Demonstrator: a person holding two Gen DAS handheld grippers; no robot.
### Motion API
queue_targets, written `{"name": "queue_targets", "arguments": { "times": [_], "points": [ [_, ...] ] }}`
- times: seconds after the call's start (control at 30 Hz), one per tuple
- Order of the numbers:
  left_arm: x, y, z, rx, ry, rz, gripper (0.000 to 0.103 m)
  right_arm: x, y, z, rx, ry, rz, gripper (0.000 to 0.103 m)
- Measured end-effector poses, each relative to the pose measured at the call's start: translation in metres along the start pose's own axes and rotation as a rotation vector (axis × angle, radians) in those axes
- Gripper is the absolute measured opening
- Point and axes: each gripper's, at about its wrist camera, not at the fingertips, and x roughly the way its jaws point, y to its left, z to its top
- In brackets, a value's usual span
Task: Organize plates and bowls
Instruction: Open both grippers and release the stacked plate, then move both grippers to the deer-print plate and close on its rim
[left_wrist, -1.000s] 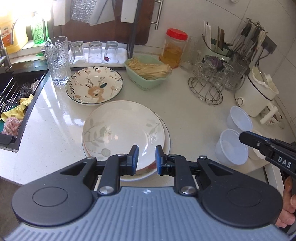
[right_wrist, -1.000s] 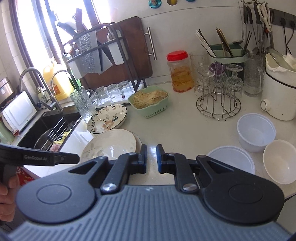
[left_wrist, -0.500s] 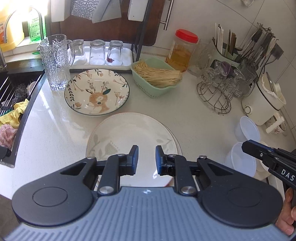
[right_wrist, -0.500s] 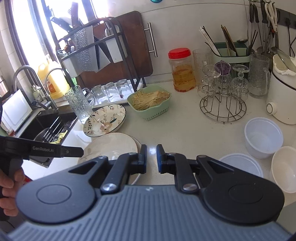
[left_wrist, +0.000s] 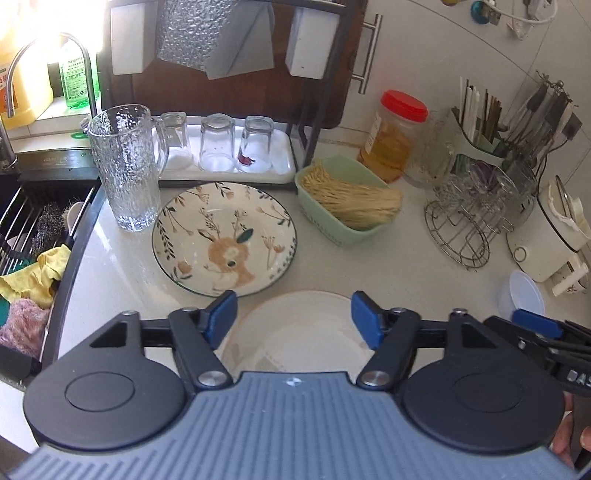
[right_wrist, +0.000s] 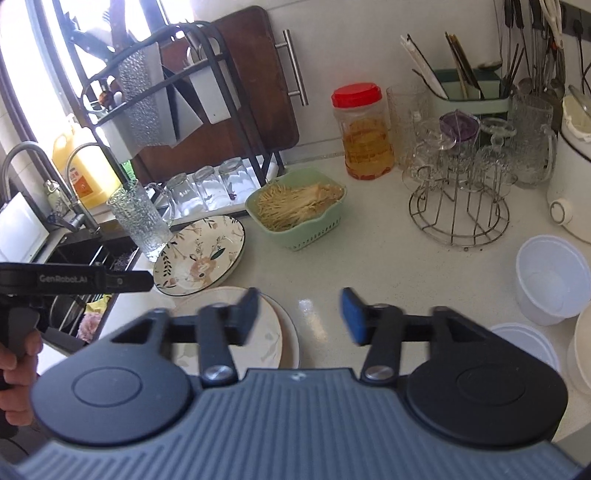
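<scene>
1. My left gripper hangs over the pale stacked plates; its jaws are opening and nothing is gripped, the plates lying below the gap.
2. My right gripper is opening too, empty, with bare countertop between its blue pads; it sits just right of the stacked plates.
3. The deer plate lies flat on the counter, just behind the stacked plates and apart from them.
4. A glass pitcher stands behind-left of the stacked plates, touching or nearly touching the deer plate's rim; I cannot tell which.
5. A green basket of noodles sits behind-right of the stacked plates.
6. 2 white plastic bowls and a cream bowl sit well right of the stacked plates.
7. A person's hand holds the left gripper's handle.
</scene>
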Motion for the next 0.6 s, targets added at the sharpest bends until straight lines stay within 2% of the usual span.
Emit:
{"name": "queue_targets", "arguments": {
  "times": [0.03, 0.23, 0.47, 0.5, 0.53, 0.6],
  "points": [
    [0.003, 0.004, 0.002, -0.005, 0.002, 0.003, 0.077, 0.003, 0.001, 0.002, 0.008, -0.003, -0.007, 0.089],
    [0.021, 0.028, 0.013, -0.034, 0.023, 0.004, 0.077, 0.023, -0.001, 0.009, 0.076, 0.034, 0.010, 0.089],
    [0.036, 0.052, 0.013, -0.052, 0.047, 0.006, 0.077, 0.043, 0.011, 0.014, 0.090, 0.083, 0.047, 0.088],
    [0.040, 0.057, 0.013, -0.057, 0.053, 0.007, 0.077, 0.047, 0.014, 0.015, 0.080, 0.092, 0.053, 0.084],
    [0.043, 0.060, 0.012, -0.062, 0.059, 0.008, 0.077, 0.051, 0.017, 0.016, 0.068, 0.103, 0.057, 0.077],
    [0.052, 0.068, 0.011, -0.080, 0.081, 0.009, 0.076, 0.061, 0.023, 0.018, 0.057, 0.126, 0.063, 0.070]
  ]
}}
